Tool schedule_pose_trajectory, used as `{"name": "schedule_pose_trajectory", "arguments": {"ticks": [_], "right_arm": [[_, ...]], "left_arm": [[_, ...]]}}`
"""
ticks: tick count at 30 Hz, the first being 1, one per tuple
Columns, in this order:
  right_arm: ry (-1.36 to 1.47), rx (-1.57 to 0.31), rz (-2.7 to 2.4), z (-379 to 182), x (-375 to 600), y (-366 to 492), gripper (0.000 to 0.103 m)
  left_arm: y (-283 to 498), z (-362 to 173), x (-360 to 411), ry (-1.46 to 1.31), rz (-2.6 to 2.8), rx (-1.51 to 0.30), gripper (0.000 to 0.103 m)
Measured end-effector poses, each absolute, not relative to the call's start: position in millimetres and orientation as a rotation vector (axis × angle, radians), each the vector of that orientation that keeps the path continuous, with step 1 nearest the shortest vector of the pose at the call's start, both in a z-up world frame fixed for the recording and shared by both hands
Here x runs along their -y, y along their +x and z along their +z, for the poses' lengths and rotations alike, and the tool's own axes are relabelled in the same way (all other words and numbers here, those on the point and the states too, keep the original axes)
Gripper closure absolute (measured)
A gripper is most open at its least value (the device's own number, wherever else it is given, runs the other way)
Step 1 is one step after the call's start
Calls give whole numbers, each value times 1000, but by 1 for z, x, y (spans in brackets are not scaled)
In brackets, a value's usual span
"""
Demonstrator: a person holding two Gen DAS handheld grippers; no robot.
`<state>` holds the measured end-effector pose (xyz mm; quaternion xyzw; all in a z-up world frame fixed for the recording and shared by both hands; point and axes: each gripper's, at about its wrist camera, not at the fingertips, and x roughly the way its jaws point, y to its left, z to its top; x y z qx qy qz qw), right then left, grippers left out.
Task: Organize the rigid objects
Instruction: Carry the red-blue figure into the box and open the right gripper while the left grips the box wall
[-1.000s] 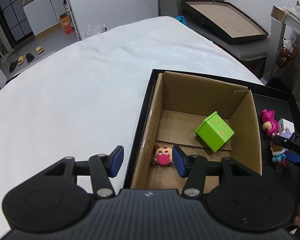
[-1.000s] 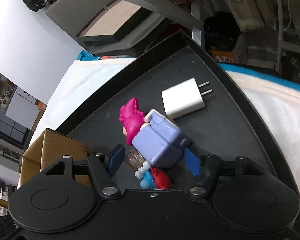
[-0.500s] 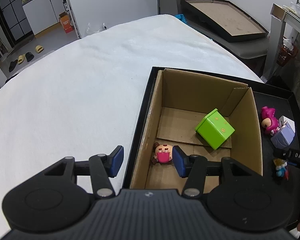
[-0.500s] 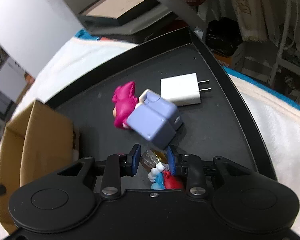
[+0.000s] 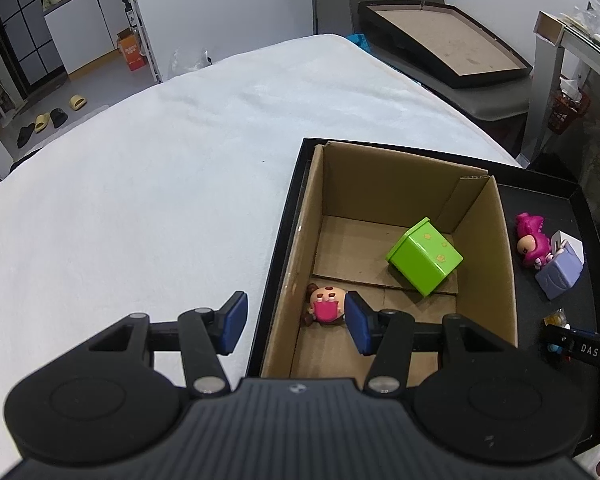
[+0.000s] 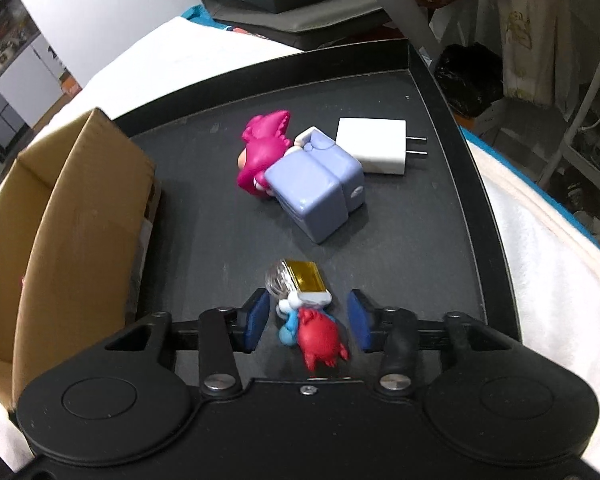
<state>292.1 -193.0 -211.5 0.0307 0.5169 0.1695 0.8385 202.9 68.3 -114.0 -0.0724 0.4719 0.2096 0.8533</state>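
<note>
Wide look first: a room with white cabinets at the far left, slippers (image 5: 50, 116) on the floor by them, and cluttered shelving on the right. A second black tray (image 5: 440, 44) with a brown bottom lies on a grey stand at the back.

Filling most of the left wrist view is the white cloth surface (image 5: 160, 184), bare all the way to its far curved edge, so there's plenty of open room on that side. At its right end sits the black tray (image 5: 278, 248), and its raised rim is the boundary to watch. Inside the tray, pushed to its left side, stands the open cardboard box (image 5: 486, 248). Tilted on the box floor is a green cube (image 5: 424, 260), and near the front corner lies a small doll (image 5: 327, 308).

Right of the box, the tray floor carries a lavender block (image 6: 316, 188) touching a pink figure (image 6: 266, 148), with a white charger (image 6: 370, 146) just behind the block, prongs pointing at the right rim. Bare black floor lies between that cluster and the box wall.

Now the tools. The left gripper (image 5: 295, 322) hangs released, nothing between its pads: one over the cloth, one over the box just beside the doll. The right gripper (image 6: 308, 318) is clenched on the blue-and-red figure (image 6: 314, 328), low over the tray's near floor, in front of the lavender block and apart from it.
</note>
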Motion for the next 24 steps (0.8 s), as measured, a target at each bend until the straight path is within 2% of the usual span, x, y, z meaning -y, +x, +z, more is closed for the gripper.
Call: {"name": "schedule_pose_trajectory", "arguments": {"ticks": [8, 24], "right_arm": [[136, -1101, 353, -207, 201, 286, 74], [130, -1007, 356, -154, 190, 272, 74]], "left_arm": [[196, -113, -74, -177, 434, -991, 51], [187, -115, -92, -245, 397, -981, 51]]}}
